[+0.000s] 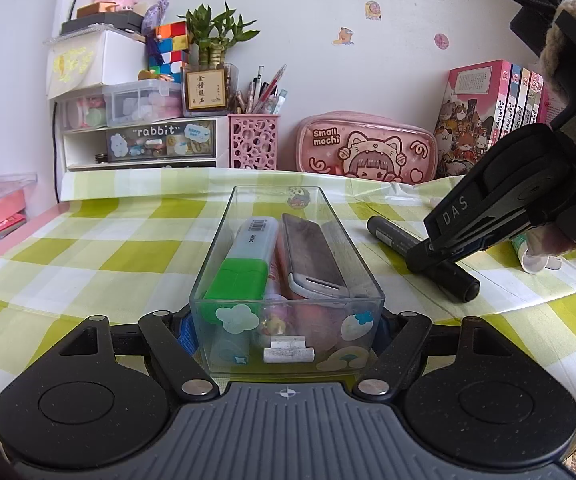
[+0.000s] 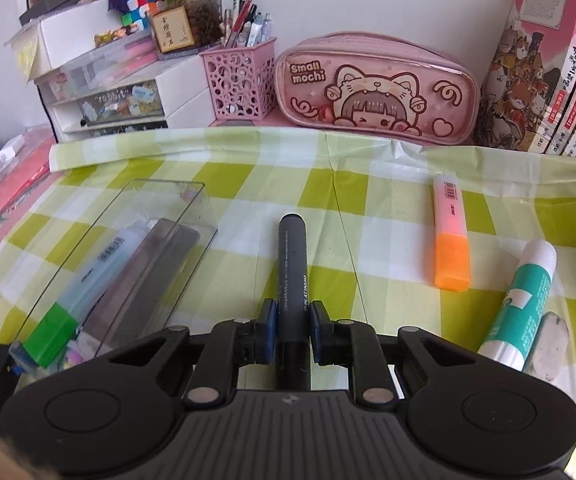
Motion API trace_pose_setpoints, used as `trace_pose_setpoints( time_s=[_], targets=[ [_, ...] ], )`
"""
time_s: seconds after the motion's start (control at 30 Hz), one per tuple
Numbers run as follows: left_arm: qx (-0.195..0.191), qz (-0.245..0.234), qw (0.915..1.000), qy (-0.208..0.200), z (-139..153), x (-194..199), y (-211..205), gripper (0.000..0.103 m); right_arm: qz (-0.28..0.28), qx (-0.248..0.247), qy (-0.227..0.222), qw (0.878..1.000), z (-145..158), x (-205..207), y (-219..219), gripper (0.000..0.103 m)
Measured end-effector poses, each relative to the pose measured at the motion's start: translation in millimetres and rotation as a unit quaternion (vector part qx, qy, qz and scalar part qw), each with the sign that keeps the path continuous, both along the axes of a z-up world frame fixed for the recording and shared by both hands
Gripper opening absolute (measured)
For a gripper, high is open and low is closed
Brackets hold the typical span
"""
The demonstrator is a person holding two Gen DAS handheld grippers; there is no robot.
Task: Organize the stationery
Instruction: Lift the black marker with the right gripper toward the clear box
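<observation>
Both grippers, the left gripper [image 1: 286, 326] and right gripper [image 2: 291, 330], are matte black with round hinge discs, silver screws, blue finger pads, a ribbed grey body, and white "DAS" lettering on the right one.
</observation>
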State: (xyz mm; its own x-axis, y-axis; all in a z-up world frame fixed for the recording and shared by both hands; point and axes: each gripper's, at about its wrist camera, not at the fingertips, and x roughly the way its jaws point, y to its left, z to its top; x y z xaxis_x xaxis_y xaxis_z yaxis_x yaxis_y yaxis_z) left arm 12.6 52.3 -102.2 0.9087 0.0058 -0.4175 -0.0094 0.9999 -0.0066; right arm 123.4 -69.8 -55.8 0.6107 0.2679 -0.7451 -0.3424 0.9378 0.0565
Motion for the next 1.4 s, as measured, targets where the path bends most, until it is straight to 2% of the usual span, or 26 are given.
trace_pose_setpoints(
  time_s=[0.07,0.17,0.47,0.53,0.77,1.1,1.4],
  targets=[
    [0.000,0.000,1.0000,0.000,0,0,0,0.075,0.014,-0.015,0.001,1.000,3,-4,6,0.041],
    [0.000,0.000,1.0000,0.000,0,0,0,0.075,0.019,-0.003,0.001,1.000,4,-2,10,0.044],
    [0.000,0.000,1.0000,0.000,0,0,0,0.075,-0.003,0.019,-0.001,1.000,3,8,10,0.045],
    [0.000,0.000,1.0000,0.000,0,0,0,0.075,-0.004,0.018,-0.003,1.000,3,8,12,0.041],
    [0.000,0.000,1.0000,0.000,0,0,0,0.075,-0.018,0.028,-0.001,0.999,3,8,12,0.040],
    [0.000,0.000,1.0000,0.000,0,0,0,0.075,-0.068,0.125,0.010,0.990,19,6,-11,0.040],
    [0.000,0.000,1.0000,0.000,0,0,0,0.075,-0.082,0.221,0.031,0.971,37,-1,-19,0.040]
  ],
)
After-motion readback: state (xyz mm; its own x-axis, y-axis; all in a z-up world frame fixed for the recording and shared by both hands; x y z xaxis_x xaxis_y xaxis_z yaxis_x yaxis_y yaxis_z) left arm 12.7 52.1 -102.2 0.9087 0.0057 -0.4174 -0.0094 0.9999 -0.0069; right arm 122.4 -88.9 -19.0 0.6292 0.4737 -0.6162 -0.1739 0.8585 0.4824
